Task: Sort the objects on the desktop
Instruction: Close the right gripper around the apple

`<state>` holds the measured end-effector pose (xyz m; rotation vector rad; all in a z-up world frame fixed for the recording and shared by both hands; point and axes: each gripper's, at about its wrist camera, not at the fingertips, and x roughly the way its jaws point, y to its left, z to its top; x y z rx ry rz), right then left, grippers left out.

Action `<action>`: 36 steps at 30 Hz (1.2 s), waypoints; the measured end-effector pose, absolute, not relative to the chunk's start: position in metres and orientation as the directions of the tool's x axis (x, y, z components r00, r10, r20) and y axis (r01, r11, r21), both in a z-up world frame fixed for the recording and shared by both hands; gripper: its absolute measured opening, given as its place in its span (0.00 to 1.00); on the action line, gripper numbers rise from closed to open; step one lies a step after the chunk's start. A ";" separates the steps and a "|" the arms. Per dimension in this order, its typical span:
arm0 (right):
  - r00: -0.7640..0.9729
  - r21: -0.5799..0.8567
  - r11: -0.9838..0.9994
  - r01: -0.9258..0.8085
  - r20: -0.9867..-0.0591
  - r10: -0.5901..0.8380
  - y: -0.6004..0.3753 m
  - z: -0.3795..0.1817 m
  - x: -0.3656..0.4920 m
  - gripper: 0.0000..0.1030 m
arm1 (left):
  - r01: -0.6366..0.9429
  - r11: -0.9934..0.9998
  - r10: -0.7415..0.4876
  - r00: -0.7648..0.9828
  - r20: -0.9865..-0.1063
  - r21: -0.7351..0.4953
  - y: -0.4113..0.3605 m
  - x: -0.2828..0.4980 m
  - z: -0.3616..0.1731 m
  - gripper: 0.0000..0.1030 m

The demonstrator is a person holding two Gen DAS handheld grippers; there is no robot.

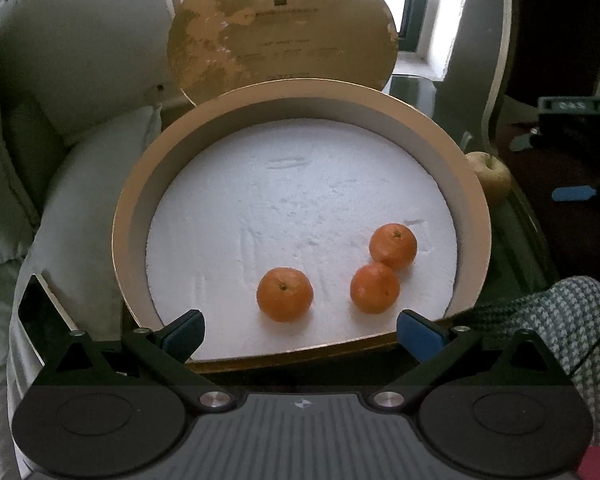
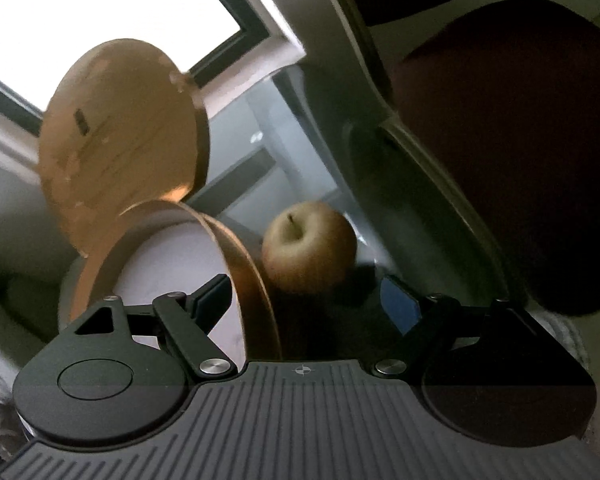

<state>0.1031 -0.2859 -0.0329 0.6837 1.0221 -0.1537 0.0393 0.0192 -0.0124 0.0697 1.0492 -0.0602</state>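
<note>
Three orange tangerines (image 1: pixel 285 294) (image 1: pixel 375 287) (image 1: pixel 393 246) lie on the white foam floor of a round gold-rimmed box (image 1: pixel 300 98). My left gripper (image 1: pixel 300 334) is open over the box's near rim, a little short of the tangerines, with nothing held. A yellowish apple (image 1: pixel 494 176) stands on the glass table just outside the box's right wall. In the right wrist view, the apple (image 2: pixel 308 246) sits just ahead of my open right gripper (image 2: pixel 306 296), whose blue pads do not touch it. That view is blurred.
The box's round gold lid (image 1: pixel 284 28) leans upright behind it, below a bright window. White cushions (image 1: pixel 80 184) crowd the left side. A houndstooth sleeve (image 1: pixel 580 320) is at the right. A dark red chair (image 2: pixel 520 140) stands beyond the glass table (image 2: pixel 260 128).
</note>
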 end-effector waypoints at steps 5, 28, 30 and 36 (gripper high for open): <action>0.497 0.409 0.790 0.456 -0.854 0.156 -0.280 -0.045 0.137 0.89 | 0.065 0.998 -0.012 0.479 -0.878 0.022 0.025 0.049 -0.020 0.99; 0.292 0.259 0.799 0.543 -0.950 0.109 -0.263 -0.100 0.198 0.83 | 0.033 0.999 -0.015 0.419 -0.908 -0.001 0.040 0.057 -0.038 0.99; 0.290 0.245 0.807 0.538 -0.952 0.096 -0.262 -0.100 0.199 0.82 | 0.030 1.000 -0.016 0.418 -0.908 -0.004 0.040 0.056 -0.037 0.99; 0.320 0.255 0.800 0.543 -0.944 0.083 -0.266 -0.097 0.188 0.81 | 0.024 1.000 -0.014 0.430 -0.903 -0.004 0.045 0.047 -0.033 0.99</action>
